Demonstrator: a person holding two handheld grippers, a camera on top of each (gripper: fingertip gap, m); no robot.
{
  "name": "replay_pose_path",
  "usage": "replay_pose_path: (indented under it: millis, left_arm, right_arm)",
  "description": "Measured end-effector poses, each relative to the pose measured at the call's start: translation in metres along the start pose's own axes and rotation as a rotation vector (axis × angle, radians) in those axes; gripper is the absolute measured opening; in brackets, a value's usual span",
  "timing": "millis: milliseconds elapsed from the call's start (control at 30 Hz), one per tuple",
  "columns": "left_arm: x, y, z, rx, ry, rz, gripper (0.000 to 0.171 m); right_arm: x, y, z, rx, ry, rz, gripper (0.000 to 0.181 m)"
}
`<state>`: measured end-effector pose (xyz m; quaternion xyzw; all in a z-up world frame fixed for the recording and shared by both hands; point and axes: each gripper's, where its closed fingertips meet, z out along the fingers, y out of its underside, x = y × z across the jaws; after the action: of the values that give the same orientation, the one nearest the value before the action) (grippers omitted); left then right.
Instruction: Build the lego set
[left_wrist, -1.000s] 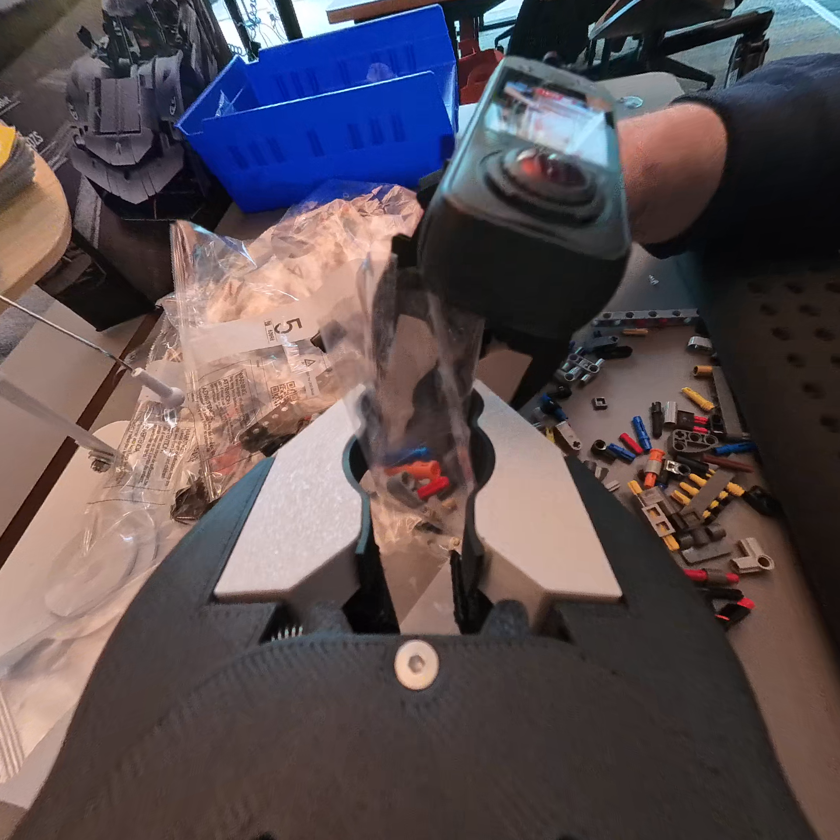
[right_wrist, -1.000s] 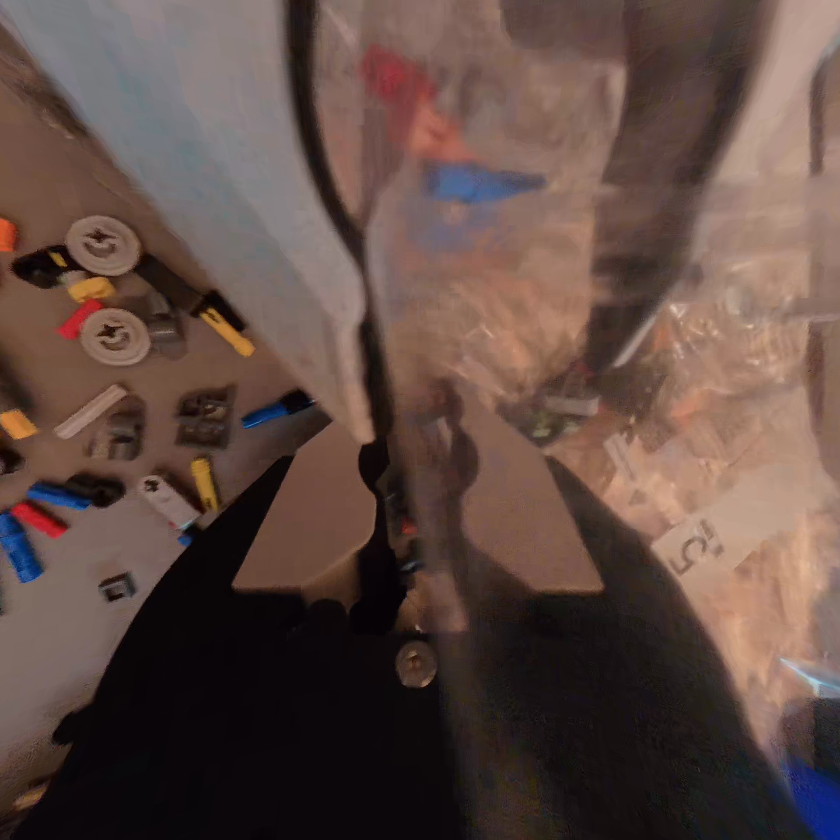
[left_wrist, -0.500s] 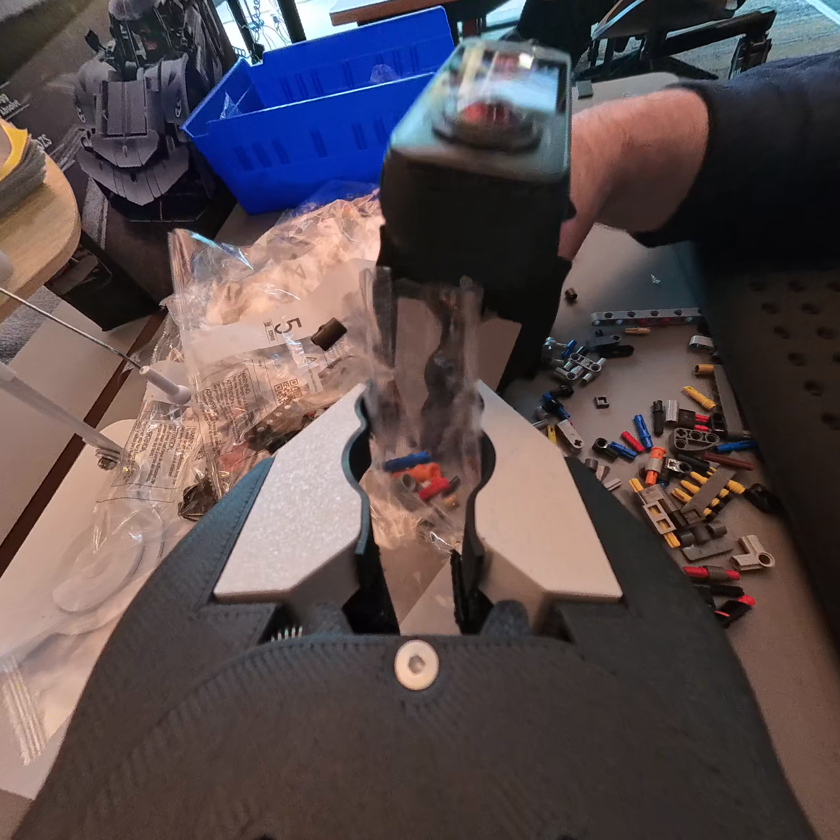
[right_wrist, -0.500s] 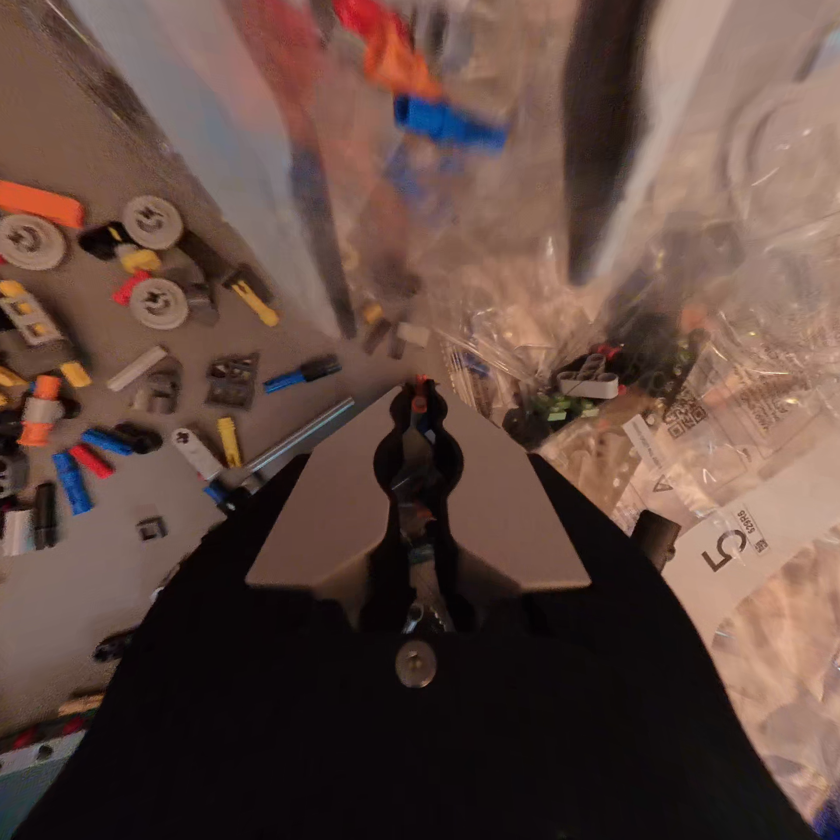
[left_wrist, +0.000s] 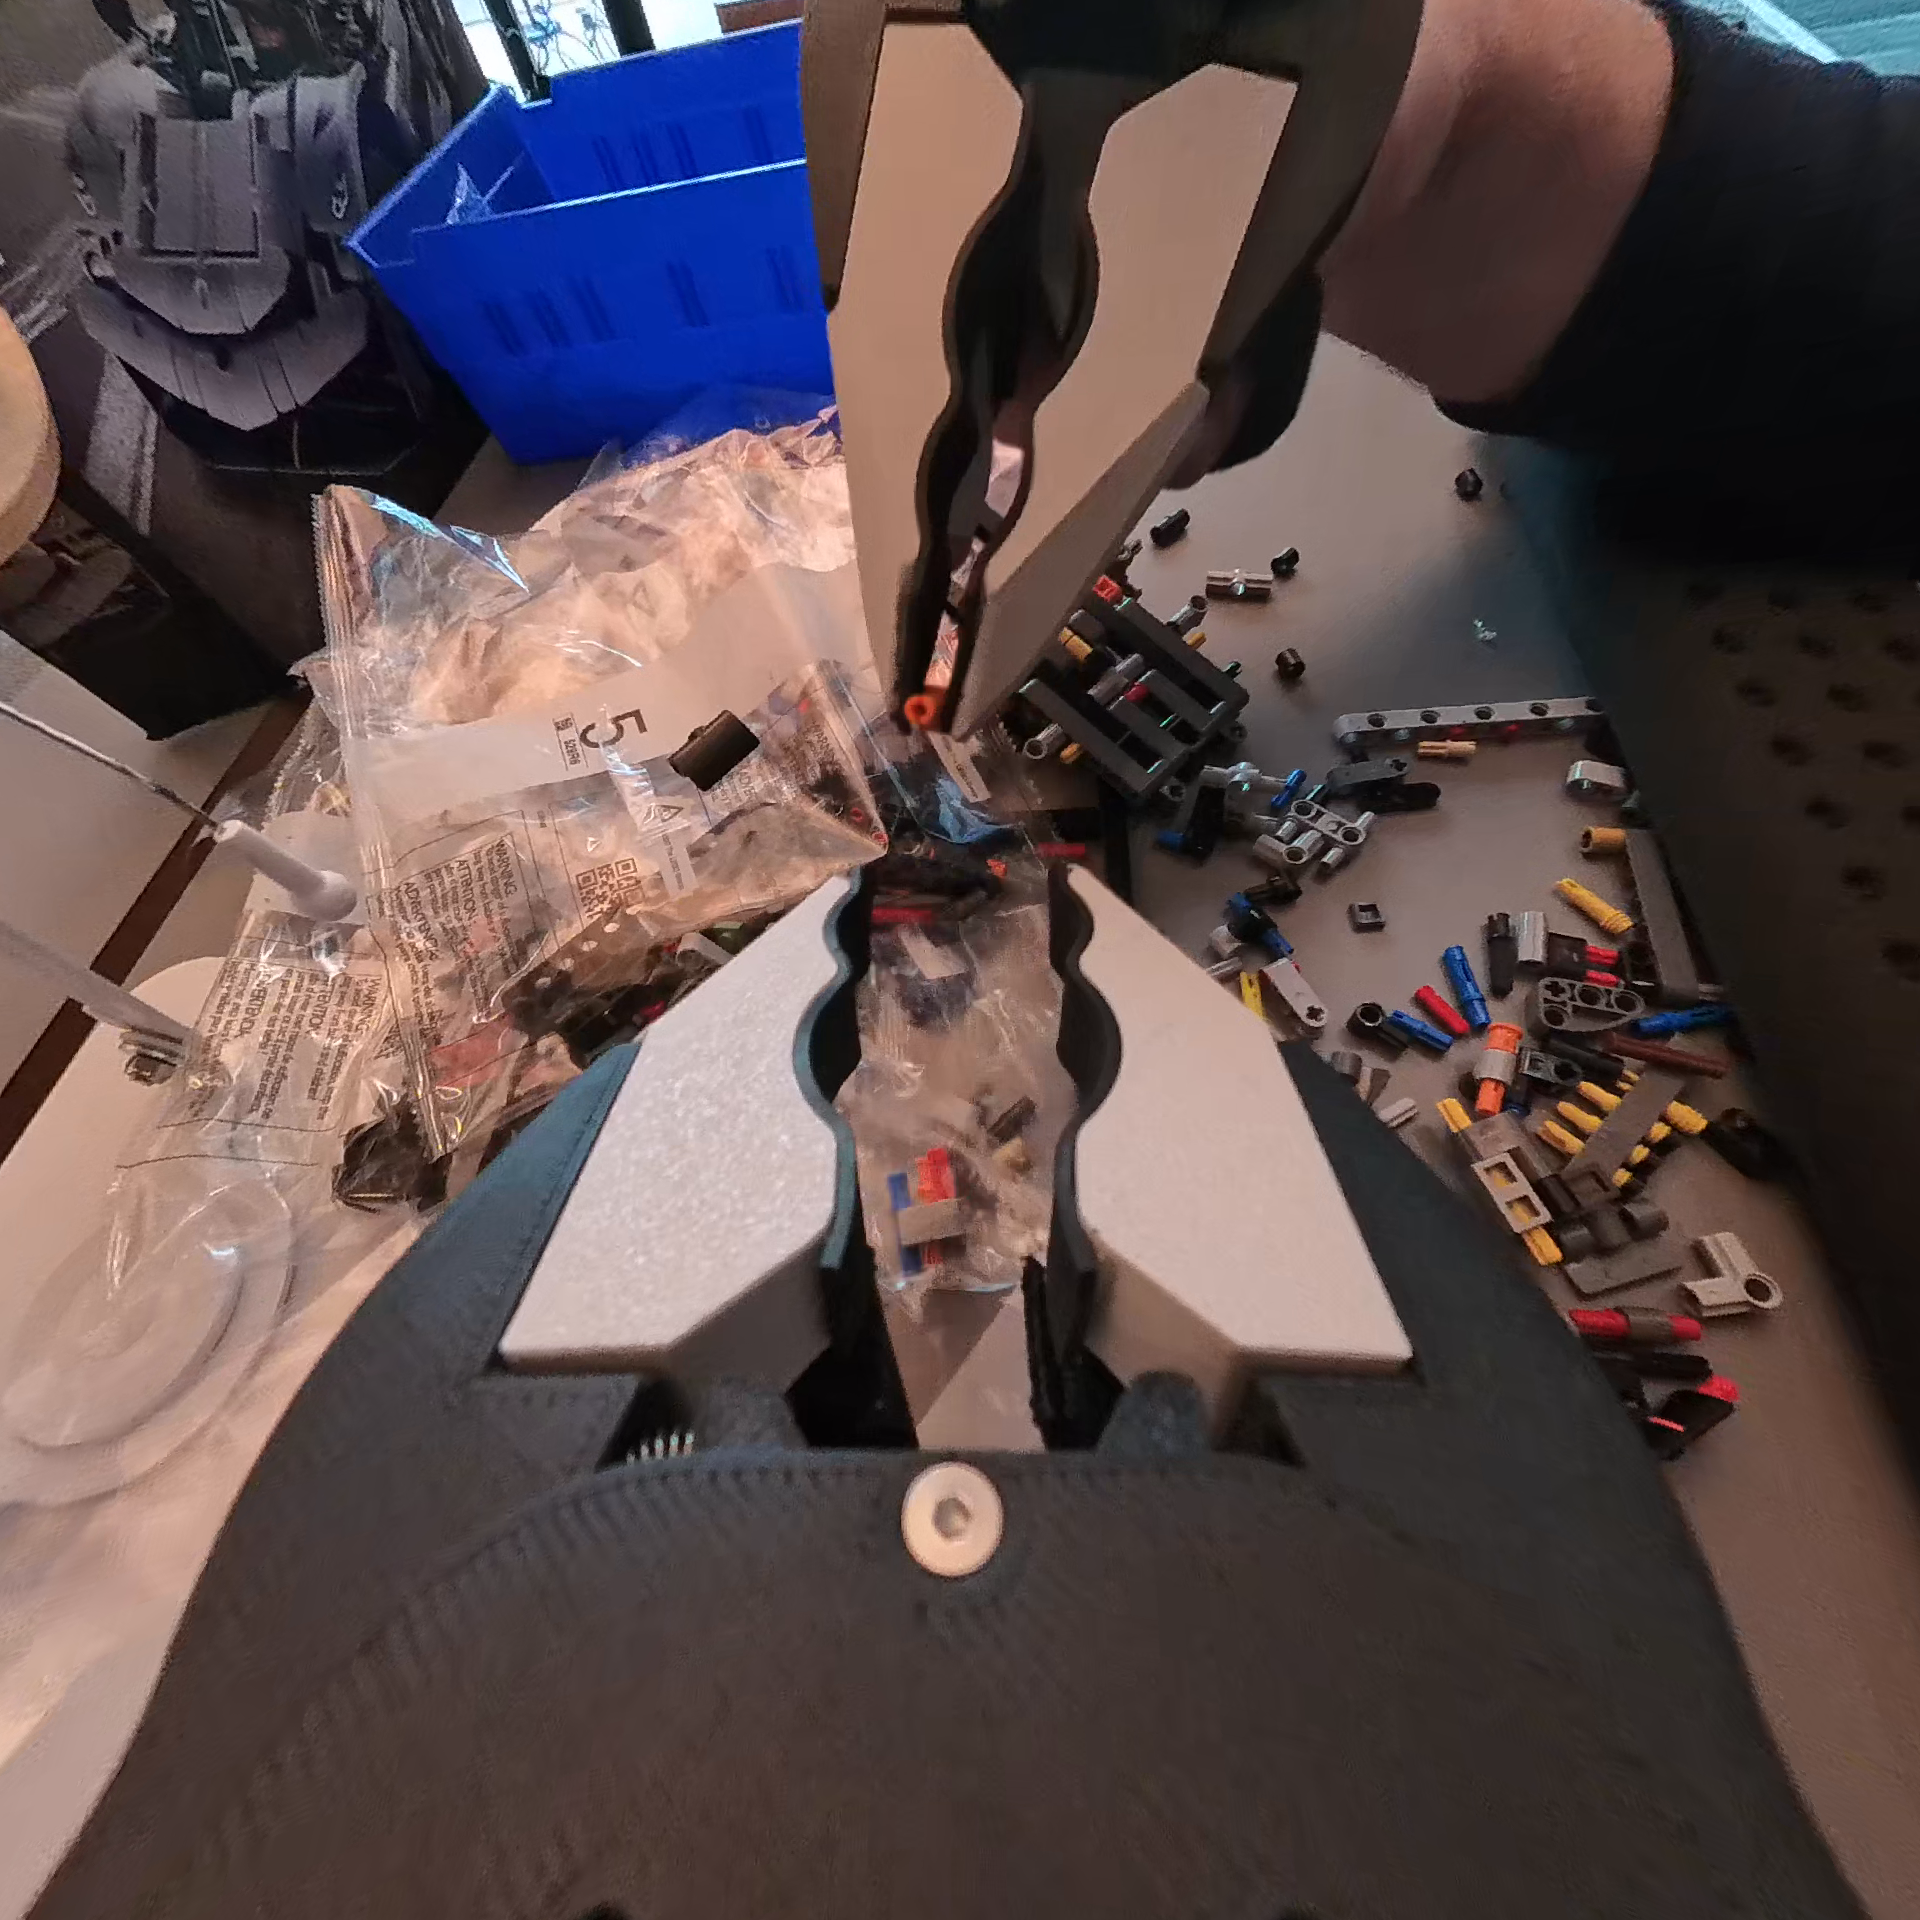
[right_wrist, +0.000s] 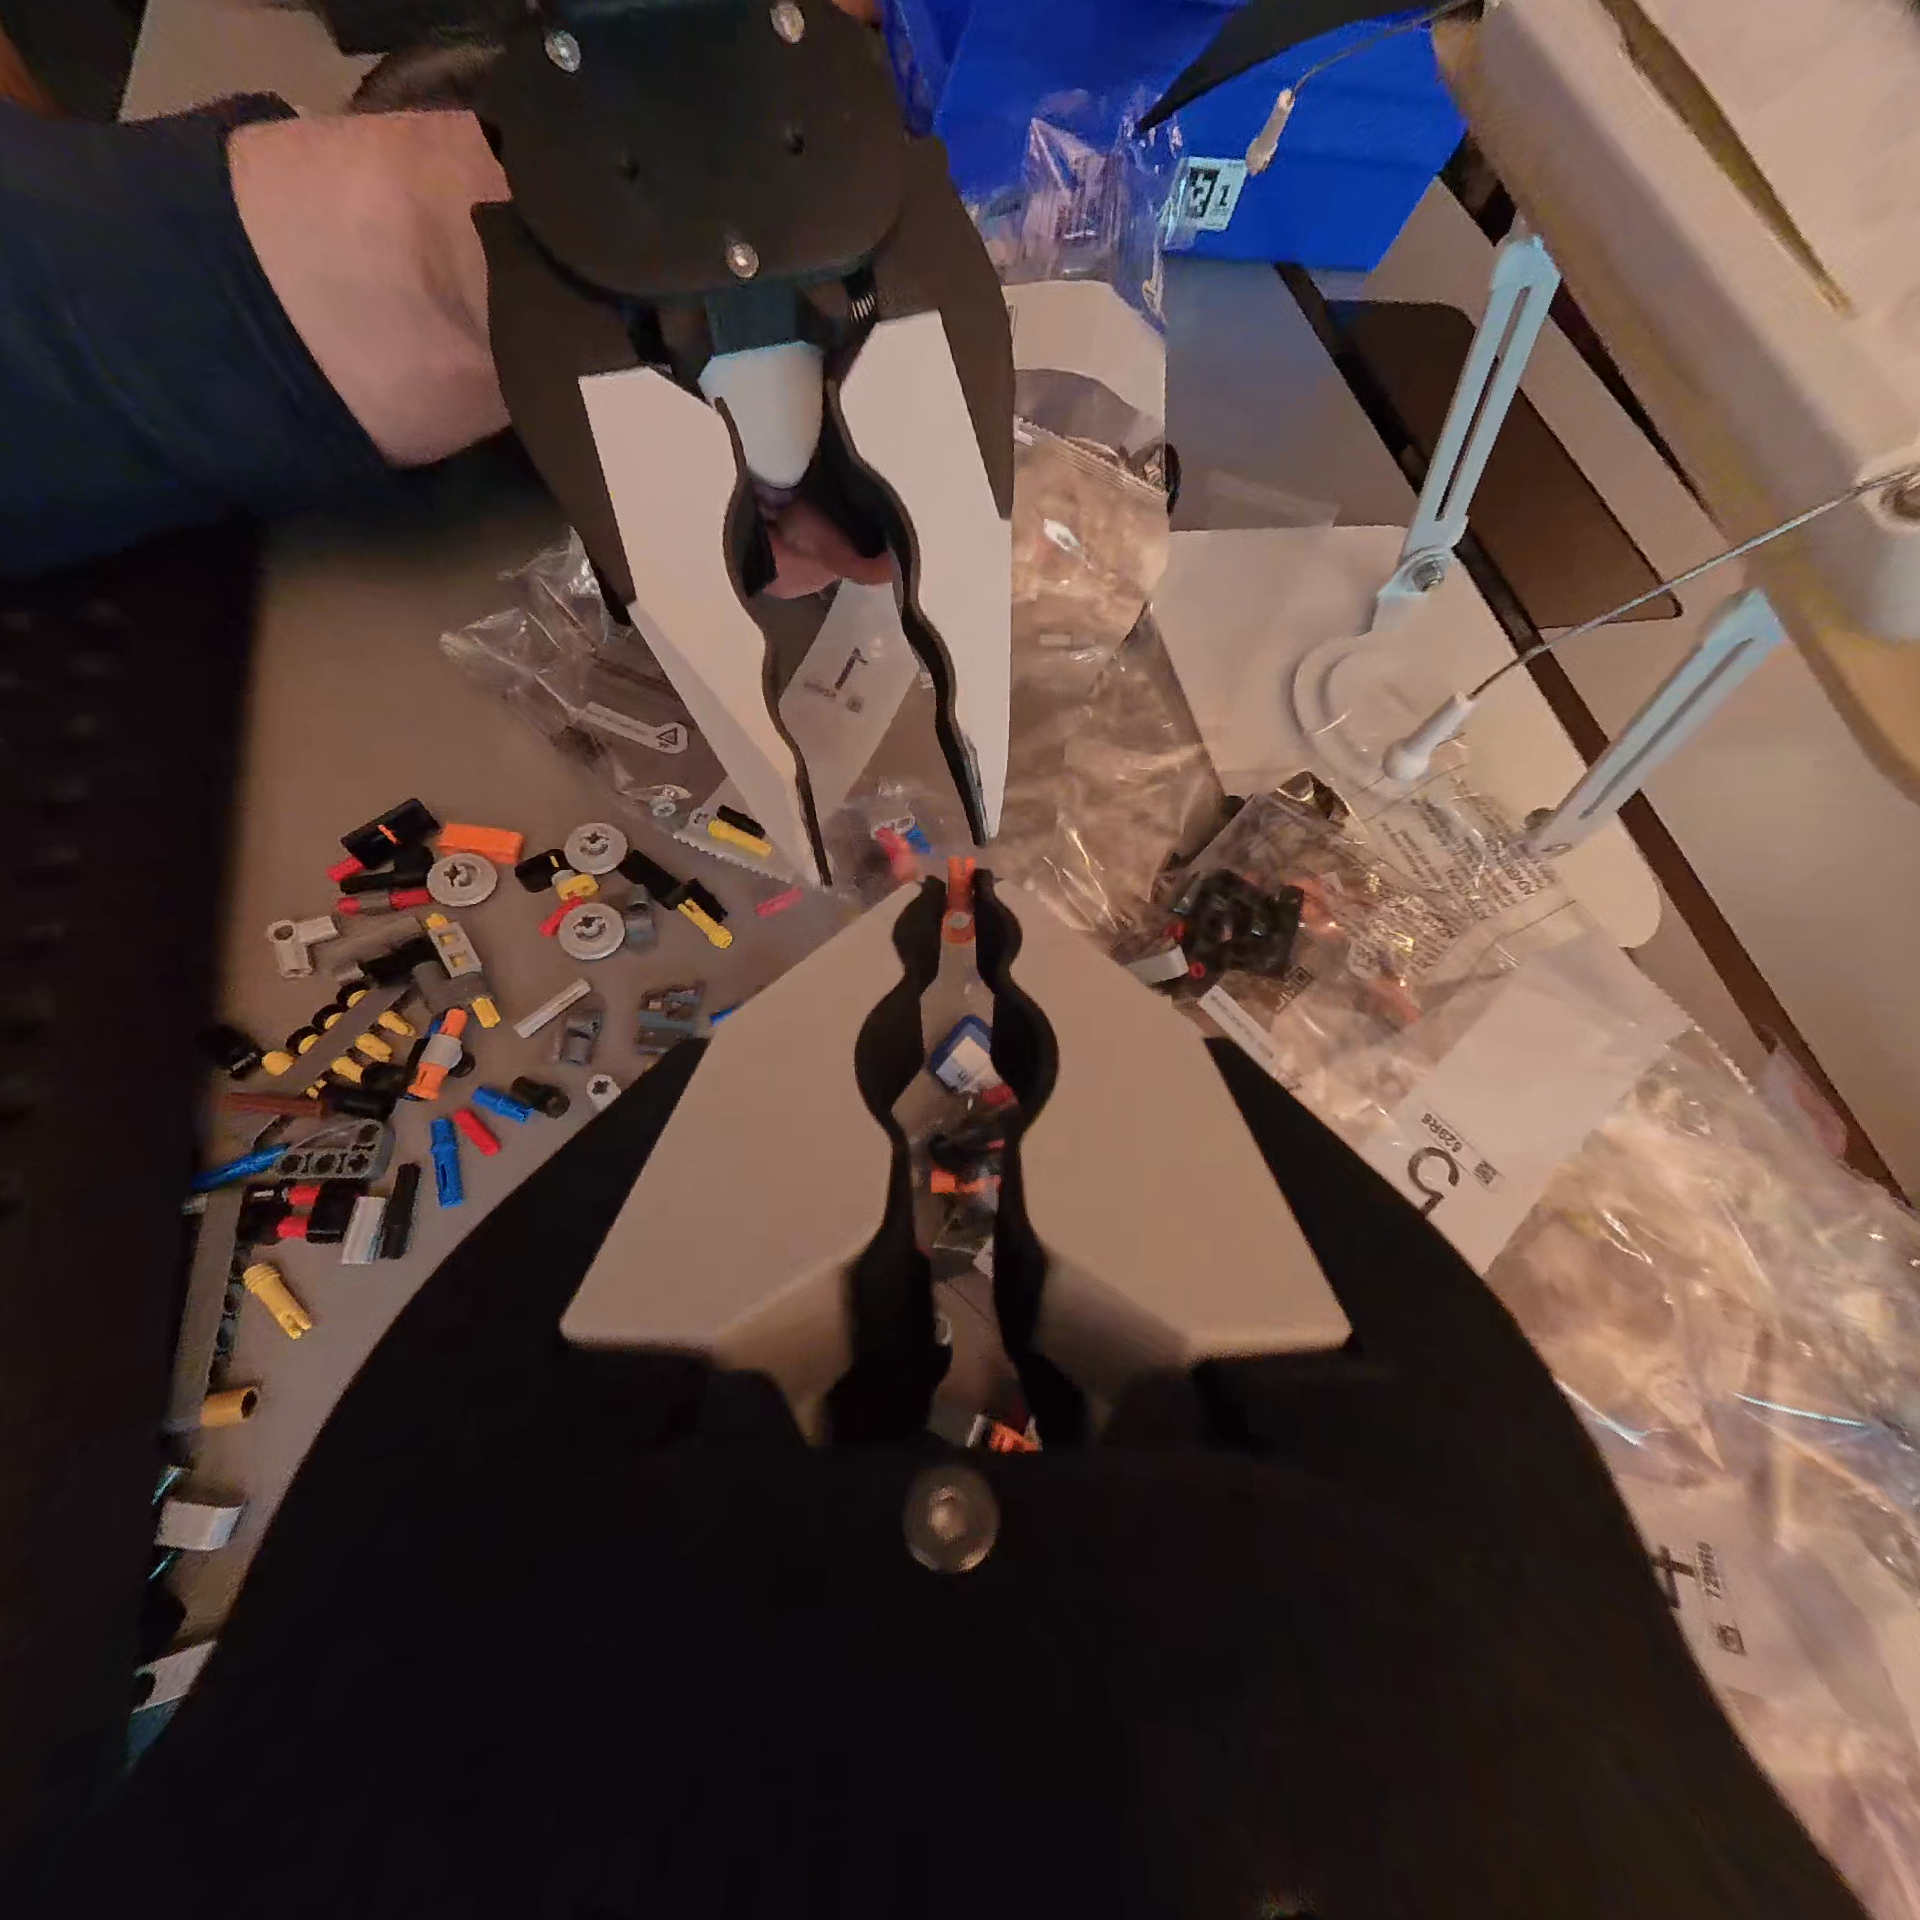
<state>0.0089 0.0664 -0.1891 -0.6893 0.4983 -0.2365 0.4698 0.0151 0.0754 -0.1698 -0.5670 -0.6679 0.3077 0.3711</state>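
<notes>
My right gripper (left_wrist: 928, 698) points down from above, shut on a small orange pin (left_wrist: 918, 711). In the right wrist view the orange pin (right_wrist: 956, 902) sticks out between its closed tips (right_wrist: 956, 883). My left gripper (left_wrist: 954, 883) is open, its jaws well apart. A small clear bag (left_wrist: 951, 1153) with red, blue and grey pieces lies slumped between its fingers. Seen from the right wrist view, the left gripper (right_wrist: 900, 852) faces mine, tips close to the pin. A dark, partly built frame (left_wrist: 1138, 707) lies just behind the right gripper.
Many loose pins and beams (left_wrist: 1538, 1049) lie scattered on the grey table, also in the right wrist view (right_wrist: 416, 1018). Large clear parts bags (left_wrist: 582, 790) are heaped at left. A blue bin (left_wrist: 623, 270) stands behind them. White stand brackets (right_wrist: 1455, 416) rise at the table edge. The tips of both grippers are at nearly the same place.
My right gripper has lifted out of the small bag's top and now holds an orange pin clear of it. The bag has sunk down between the left fingers.
</notes>
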Motion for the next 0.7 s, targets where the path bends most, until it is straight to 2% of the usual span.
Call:
replay_pose_path:
  millis: [100,267,433,500,700]
  left_arm:
    - [-0.002,0.004,-0.002,-0.027,-0.013,0.007,0.034]
    - [0.003,0.026,0.002,-0.168,-0.003,0.028,0.046]
    - [0.002,0.067,0.010,-0.412,-0.041,0.100,0.053]
    - [0.002,0.072,0.013,-0.406,-0.025,0.069,0.053]
    - [-0.004,0.068,0.012,-0.385,-0.048,0.076,0.037]
  right_arm:
    - [0.003,0.017,0.006,-0.073,0.017,-0.003,0.003]
    - [-0.001,0.018,0.011,-0.088,0.010,-0.001,0.003]
    - [-0.002,0.029,0.017,-0.120,-0.004,0.009,0.003]
    - [-0.001,0.032,0.018,-0.127,-0.004,0.014,0.003]
    - [0.005,0.033,0.016,-0.118,0.017,0.033,0.003]
